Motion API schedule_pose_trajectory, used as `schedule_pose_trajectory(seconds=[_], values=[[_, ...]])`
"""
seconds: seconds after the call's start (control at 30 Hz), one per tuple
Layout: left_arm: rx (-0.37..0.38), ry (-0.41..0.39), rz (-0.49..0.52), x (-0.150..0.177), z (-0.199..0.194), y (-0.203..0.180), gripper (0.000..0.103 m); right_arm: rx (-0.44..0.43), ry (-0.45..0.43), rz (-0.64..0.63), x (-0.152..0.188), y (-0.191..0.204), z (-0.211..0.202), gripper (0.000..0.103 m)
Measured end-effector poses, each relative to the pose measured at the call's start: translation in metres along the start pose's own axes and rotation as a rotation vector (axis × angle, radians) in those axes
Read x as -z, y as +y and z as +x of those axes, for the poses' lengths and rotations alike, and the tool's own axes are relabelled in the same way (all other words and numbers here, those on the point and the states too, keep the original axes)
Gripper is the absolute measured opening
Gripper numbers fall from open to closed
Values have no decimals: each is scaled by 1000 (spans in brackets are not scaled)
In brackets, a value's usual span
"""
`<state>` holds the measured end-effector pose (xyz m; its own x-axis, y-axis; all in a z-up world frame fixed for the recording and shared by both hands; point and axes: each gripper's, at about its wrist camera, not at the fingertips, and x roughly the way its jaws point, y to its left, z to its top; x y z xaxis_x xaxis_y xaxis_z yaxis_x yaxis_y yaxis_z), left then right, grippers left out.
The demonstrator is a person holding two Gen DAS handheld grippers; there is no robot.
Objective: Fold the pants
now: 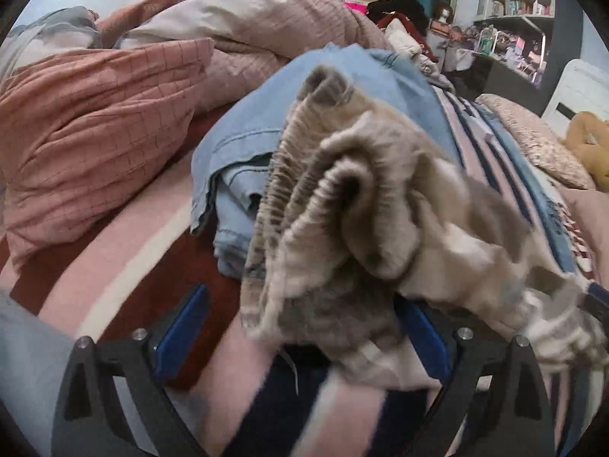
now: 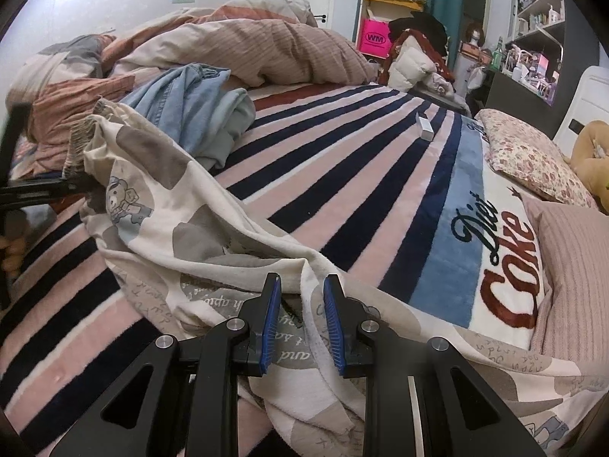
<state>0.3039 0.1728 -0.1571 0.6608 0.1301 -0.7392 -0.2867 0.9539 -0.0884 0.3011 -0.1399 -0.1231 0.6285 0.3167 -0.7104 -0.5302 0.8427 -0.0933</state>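
Observation:
The pants (image 2: 160, 209) are cream with grey patches and bear prints, stretched across a striped blanket (image 2: 342, 175). In the left wrist view their bunched elastic waistband (image 1: 342, 205) fills the middle, blurred, lying between the blue pads of my left gripper (image 1: 304, 327), whose jaws stand wide apart. The left gripper also shows in the right wrist view (image 2: 57, 186) at the waistband end. My right gripper (image 2: 302, 304) sits low over the leg end, jaws narrowly parted with a fold of the cloth between the pads (image 2: 272, 323).
A light blue garment (image 2: 198, 114) lies heaped beyond the waistband. A rumpled pink duvet (image 2: 247, 49) is at the back. A small white box (image 2: 424, 127) lies on the blanket. Pillows (image 2: 533, 156) and a plush toy (image 2: 593, 152) sit right.

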Motion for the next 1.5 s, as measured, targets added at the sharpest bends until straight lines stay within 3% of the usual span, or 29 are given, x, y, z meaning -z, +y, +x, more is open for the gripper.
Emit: schedule_pose_trajectory(seconds=[0.03,0.07,0.17,0.27,0.37,0.53,0.67,0.87,0.97,1.1,1.23,1.3,1.4,1.47,1.5], values=[[18,2,-6,-1,4,-2,91,0,1,0,0,0,0,18],[41,-2,-18,-3,5,-2,71,-2,2,2,0,0,0,18],[102,-44,-12,-6,-9,-9,34,-6,6,3,1,1,0,18],[109,-98,-30,-9,-22,-7,18,-7,4,4,0,1,0,18],[144,-144,-69,-9,-39,2,14,-7,-2,1,1,1,-5,18],[164,-233,-53,-10,-96,6,13,-14,-1,12,5,2,-19,18],[199,-237,-47,-7,-137,17,13,-20,-4,12,10,9,-39,18],[152,-238,-76,9,-186,55,13,-66,2,13,26,23,-79,18],[79,-232,-77,23,-210,81,13,-110,31,-3,38,34,-94,18],[-1,-159,-92,40,-214,114,15,-181,83,-31,56,55,-101,18],[-102,-119,-26,52,-207,120,55,-216,122,-63,64,73,-94,18],[-114,-148,-19,53,-216,123,56,-211,124,-81,63,80,-89,18],[-35,-168,25,50,-232,112,60,-223,116,-85,59,83,-84,25],[52,-135,102,52,-229,95,67,-203,111,-105,57,84,-82,39],[101,-99,129,56,-223,86,67,-183,110,-128,56,86,-79,39]])
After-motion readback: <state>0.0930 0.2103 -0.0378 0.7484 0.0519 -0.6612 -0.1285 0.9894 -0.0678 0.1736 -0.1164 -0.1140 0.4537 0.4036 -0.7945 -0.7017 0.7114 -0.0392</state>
